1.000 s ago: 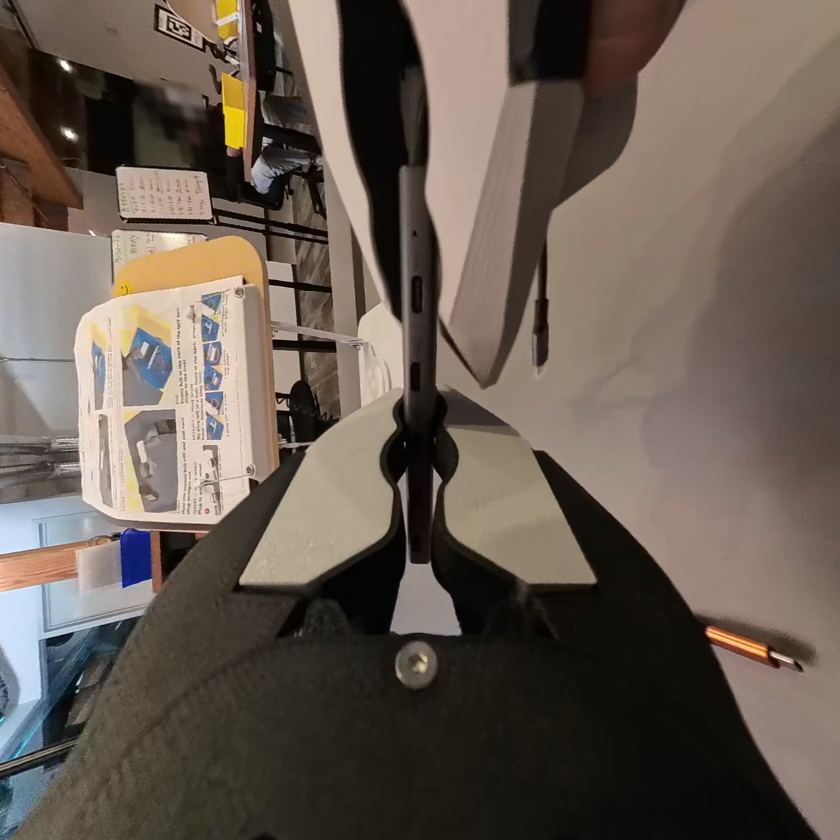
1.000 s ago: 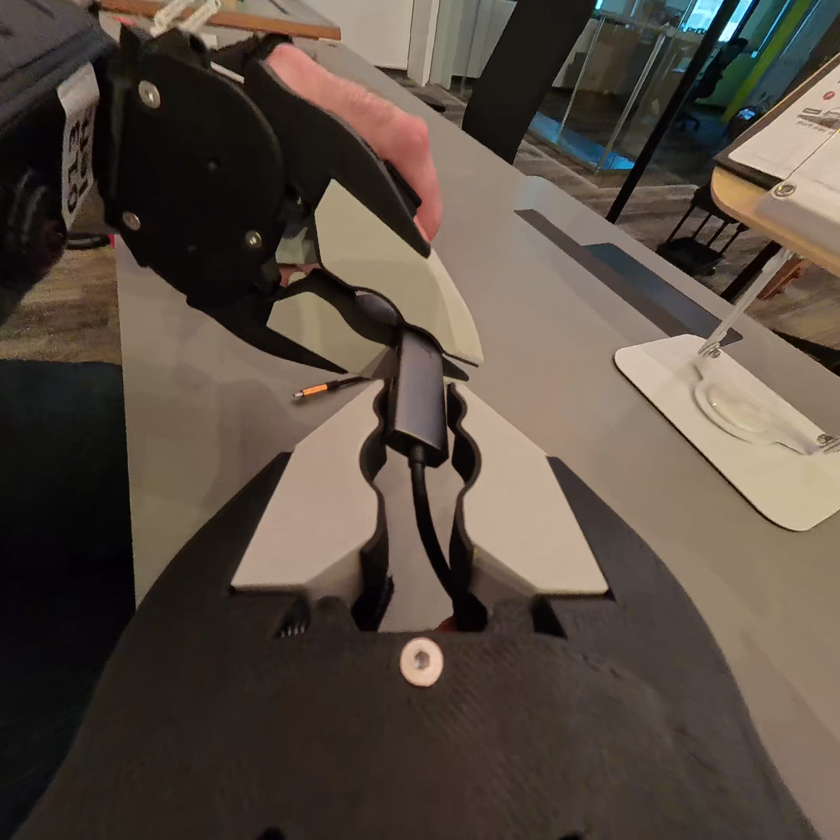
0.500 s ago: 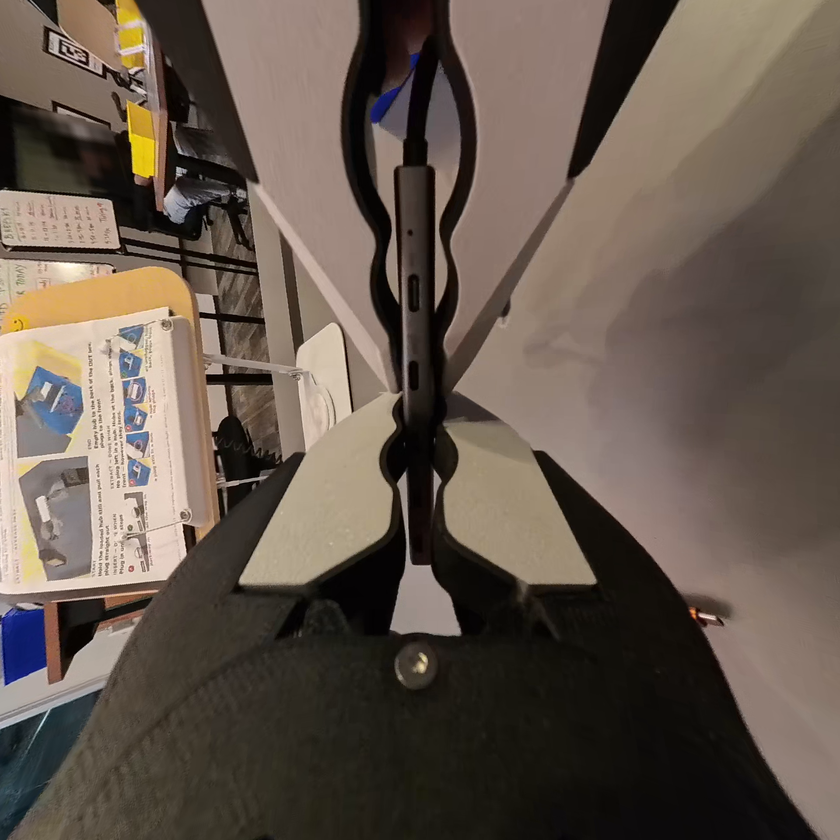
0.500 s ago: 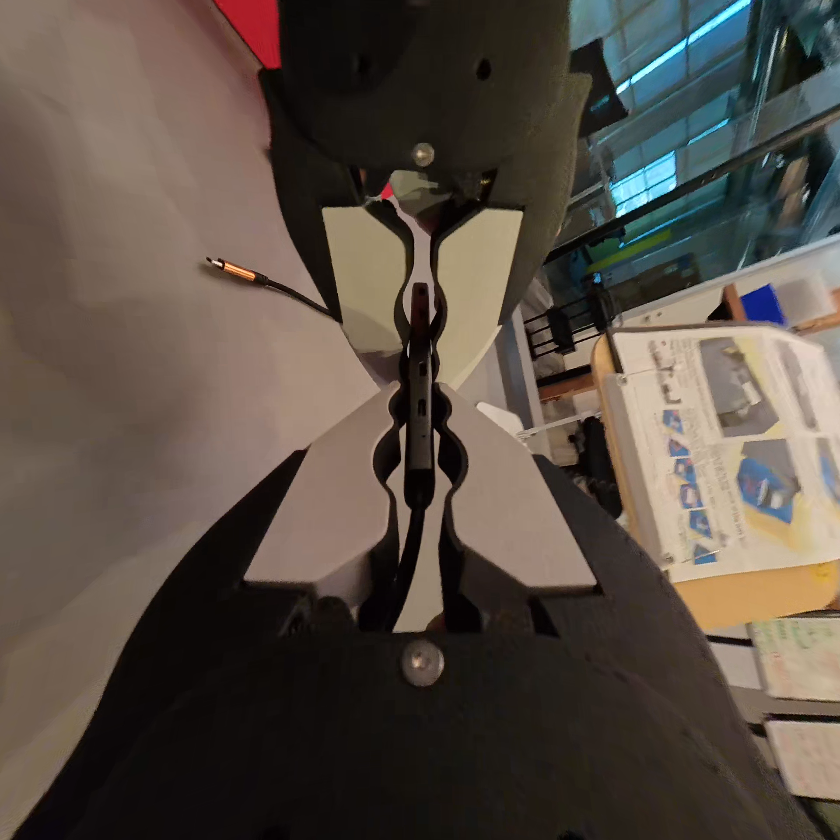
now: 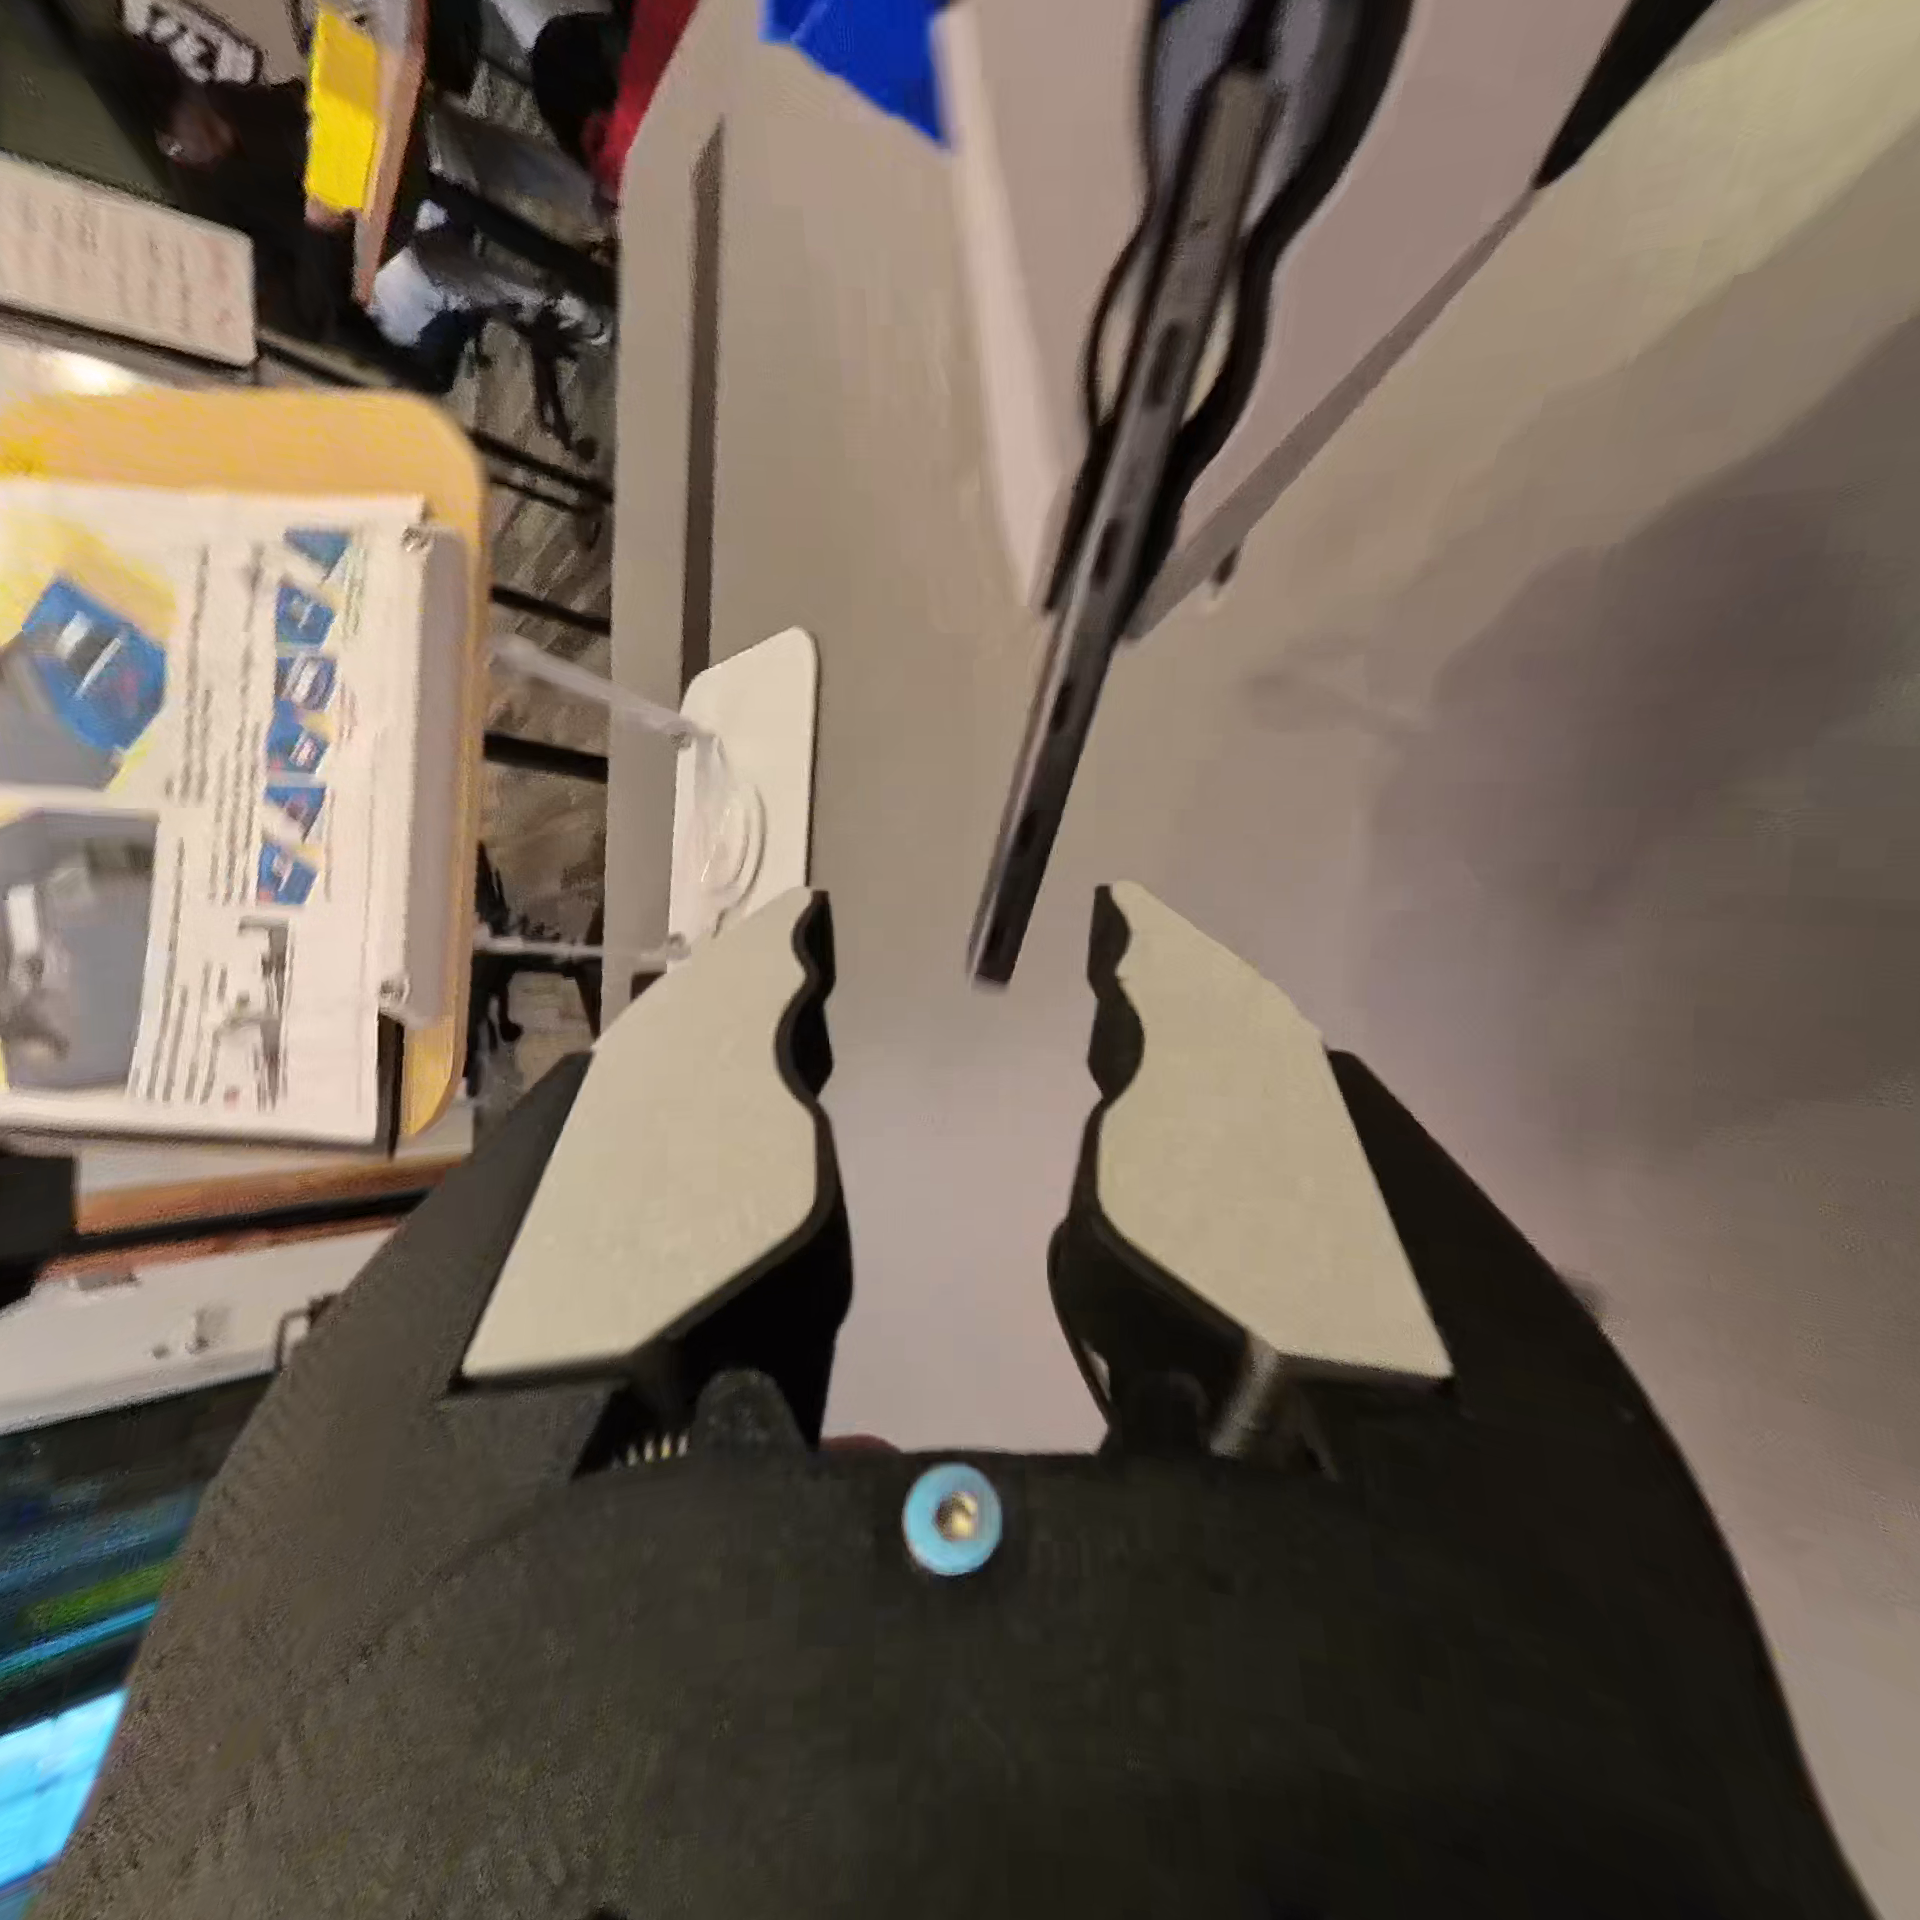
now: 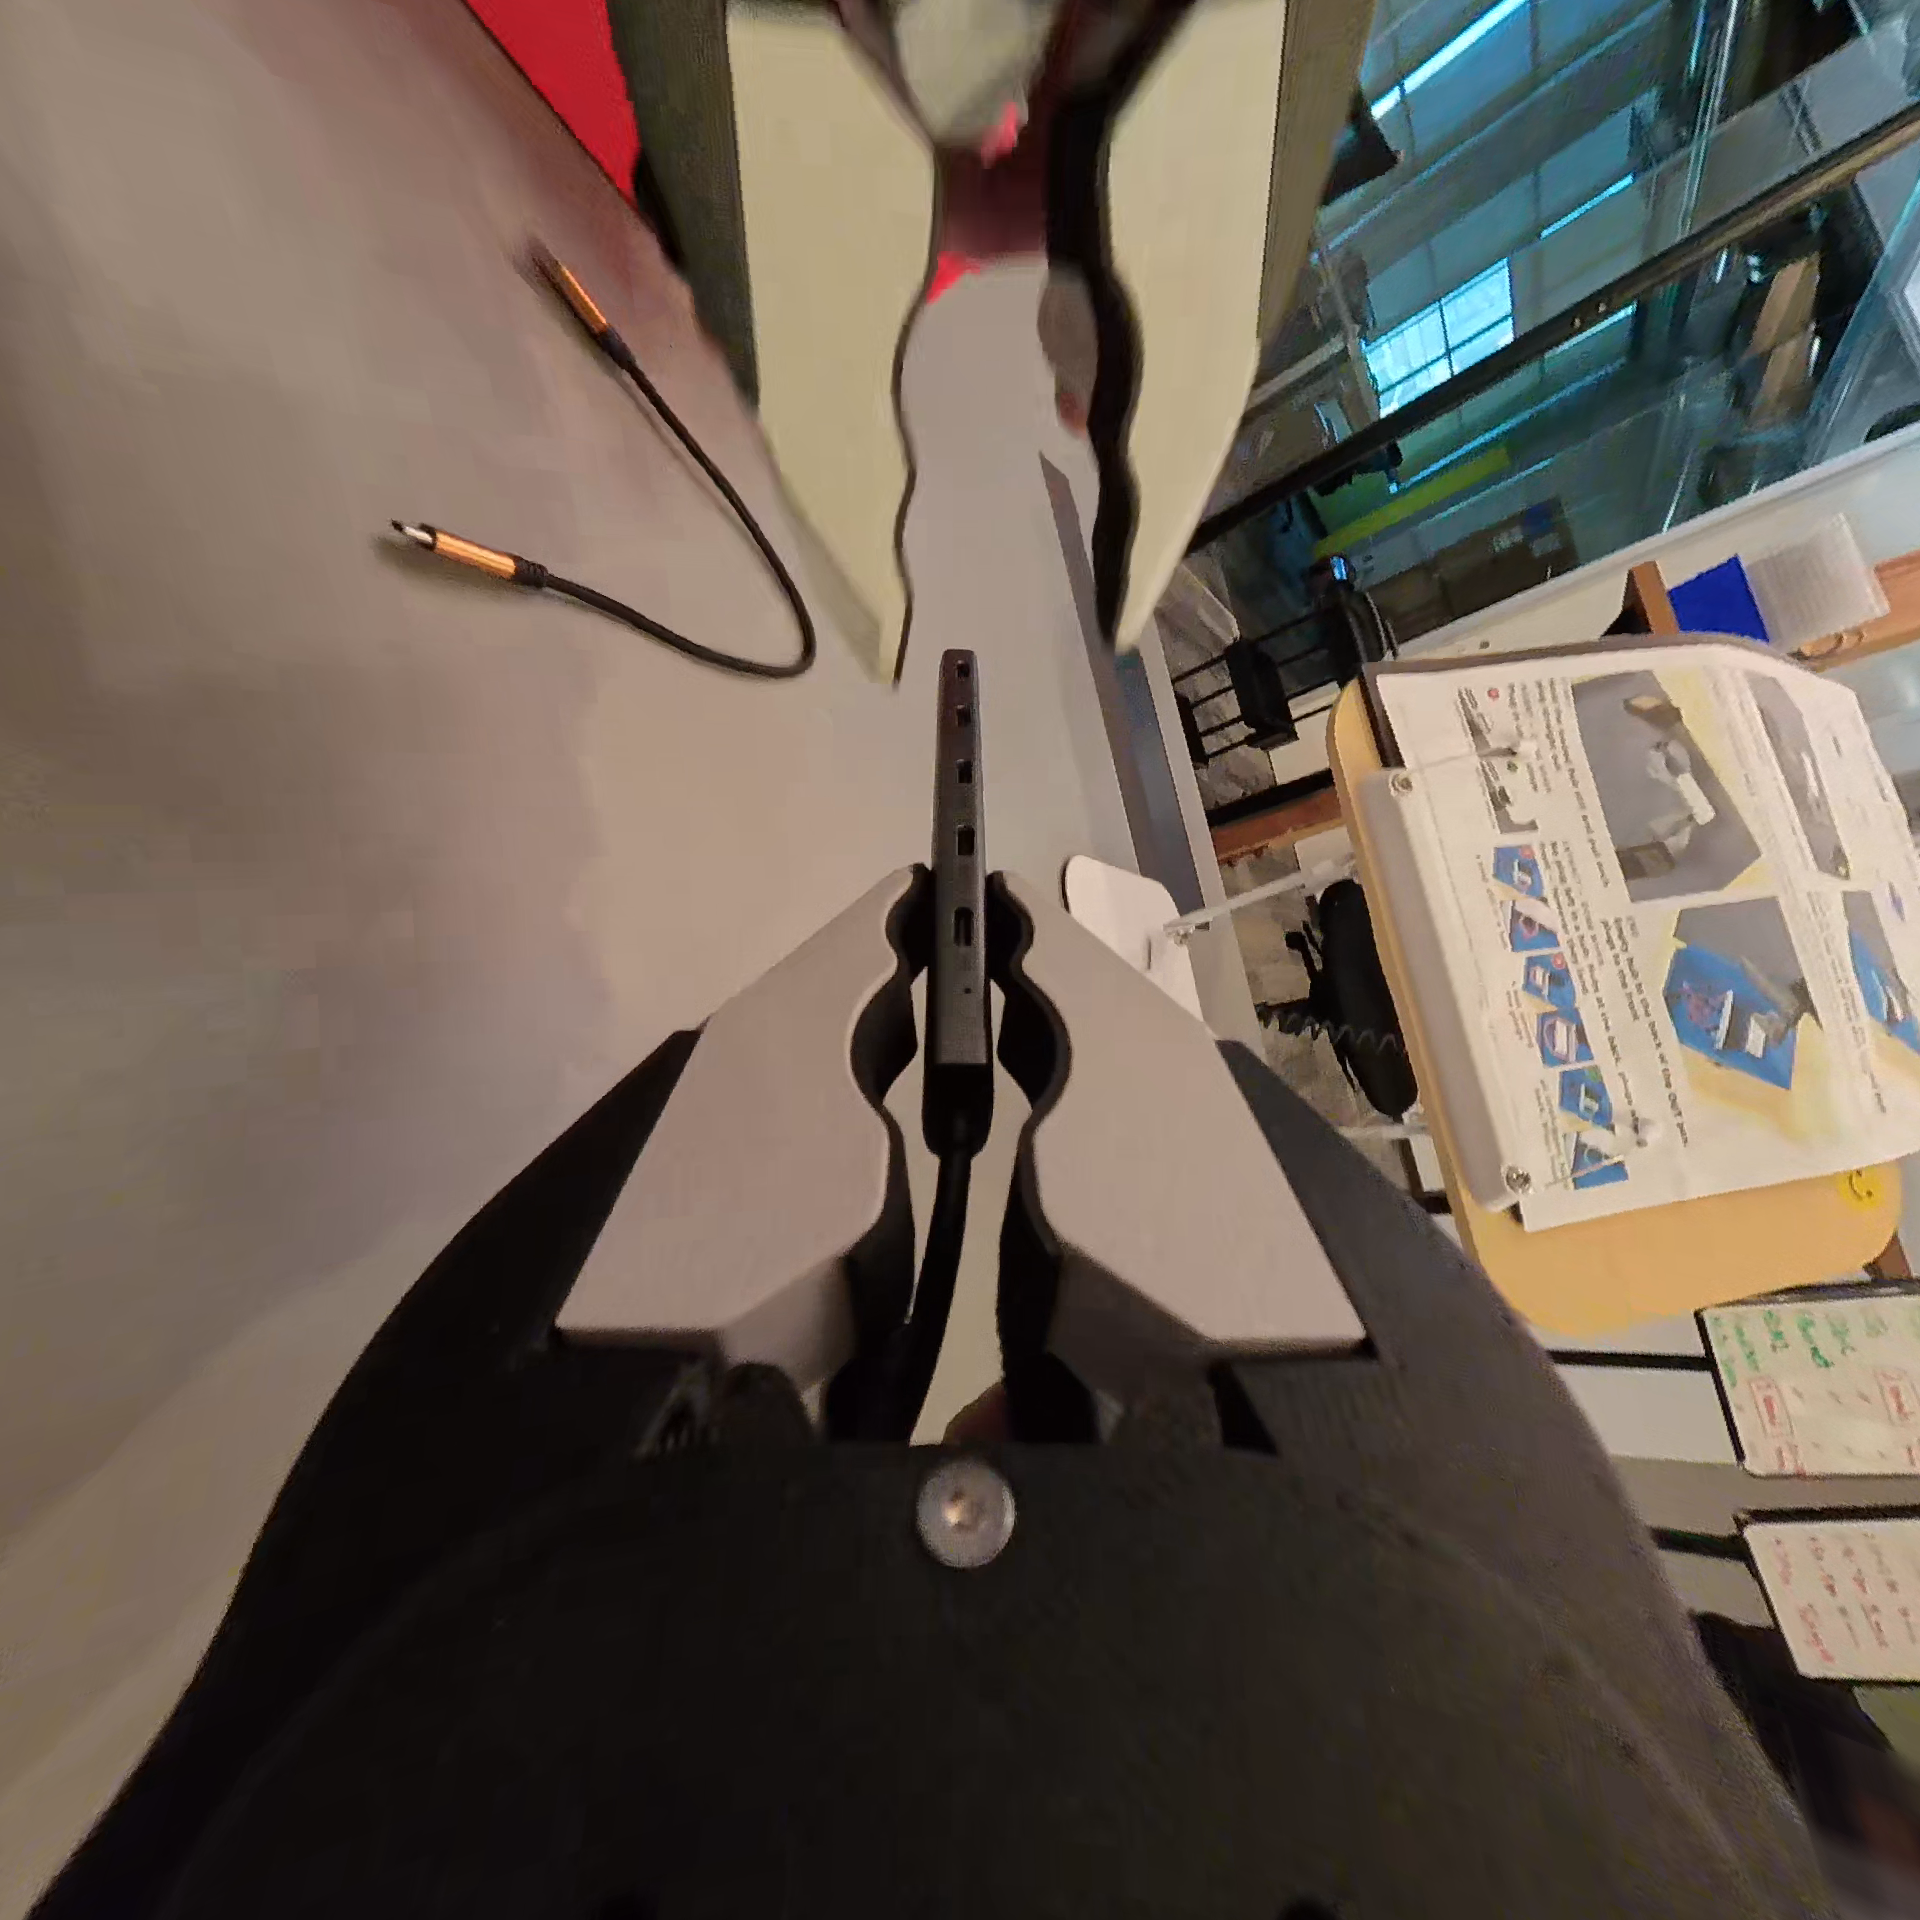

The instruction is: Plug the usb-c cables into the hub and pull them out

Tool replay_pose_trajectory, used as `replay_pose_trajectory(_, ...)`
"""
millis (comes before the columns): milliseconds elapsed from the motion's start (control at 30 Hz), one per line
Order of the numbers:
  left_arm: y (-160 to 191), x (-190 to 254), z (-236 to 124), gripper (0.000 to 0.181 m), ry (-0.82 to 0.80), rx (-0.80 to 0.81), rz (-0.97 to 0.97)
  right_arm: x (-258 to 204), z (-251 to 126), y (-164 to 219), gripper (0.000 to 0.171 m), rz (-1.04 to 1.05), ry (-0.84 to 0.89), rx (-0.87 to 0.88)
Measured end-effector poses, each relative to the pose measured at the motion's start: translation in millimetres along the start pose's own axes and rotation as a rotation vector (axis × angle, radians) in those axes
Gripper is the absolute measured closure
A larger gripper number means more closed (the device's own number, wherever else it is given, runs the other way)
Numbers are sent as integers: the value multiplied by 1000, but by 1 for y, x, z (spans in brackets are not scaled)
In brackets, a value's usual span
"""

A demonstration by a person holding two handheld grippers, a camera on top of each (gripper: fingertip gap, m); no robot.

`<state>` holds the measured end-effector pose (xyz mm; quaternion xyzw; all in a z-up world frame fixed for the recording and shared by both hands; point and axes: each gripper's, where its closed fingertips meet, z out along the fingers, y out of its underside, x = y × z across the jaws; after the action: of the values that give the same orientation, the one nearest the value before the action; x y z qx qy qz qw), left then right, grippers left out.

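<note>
Right gripper (image 6: 958, 914): jaws closed on the cable end of the dark USB-C hub (image 6: 958, 810), clamping its flat faces. The hub stands edge-on, port row facing the camera, free end projecting to 12 o'clock. Its own black lead (image 6: 940, 1226) trails back between the fingers toward 6 o'clock.

Left gripper (image 5: 961, 940): jaws spread wide, holding nothing. The hub's free end (image 5: 1049, 790) sits just ahead of the gap, at about 12 o'clock from it, not touching either finger. View is motion-blurred.

Loose cable (image 6: 665, 582) with copper-coloured USB-C plugs lies on the grey table (image 6: 312, 935), at 10 to 11 o'clock from the hub tip; one plug (image 6: 468, 551) is sharp, a second (image 6: 577, 301) farther off is blurred. Nothing is plugged in. Instruction sheet on a stand (image 6: 1621, 935) at 3 o'clock, clear of the work.

Judged step: left gripper goes for a plug.
- Grip the copper shell squarely, tip left protruding.
- Keep the right gripper still, ports facing the left one.
- Align plug axis with the port before pushing; push straight, no rocking.
- Watch cable slack so it does not drag the plug sideways.
</note>
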<state>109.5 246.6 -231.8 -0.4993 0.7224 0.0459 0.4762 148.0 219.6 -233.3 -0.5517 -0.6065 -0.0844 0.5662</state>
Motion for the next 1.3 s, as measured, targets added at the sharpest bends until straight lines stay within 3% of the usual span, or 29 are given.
replay_pose_trajectory(233,73,-2,-37,139,-23,-174,-211,0,-1,18,165,50,18,-40)
replay_pose_trajectory(367,94,25,-39,145,28,-228,-140,-9,0,21,165,57,-4,-46)
replay_pose_trajectory(533,95,80,-37,141,236,-211,-41,-20,1,22,165,61,-34,-48)
replay_pose_trajectory(900,102,120,-9,151,370,-227,142,-28,0,22,165,79,-49,-31)
replay_pose_trajectory(1067,97,119,4,171,378,-217,121,-29,-1,26,165,88,-48,-34)
replay_pose_trajectory(1300,74,105,40,172,294,-231,-129,-22,-3,30,165,118,-26,-42)
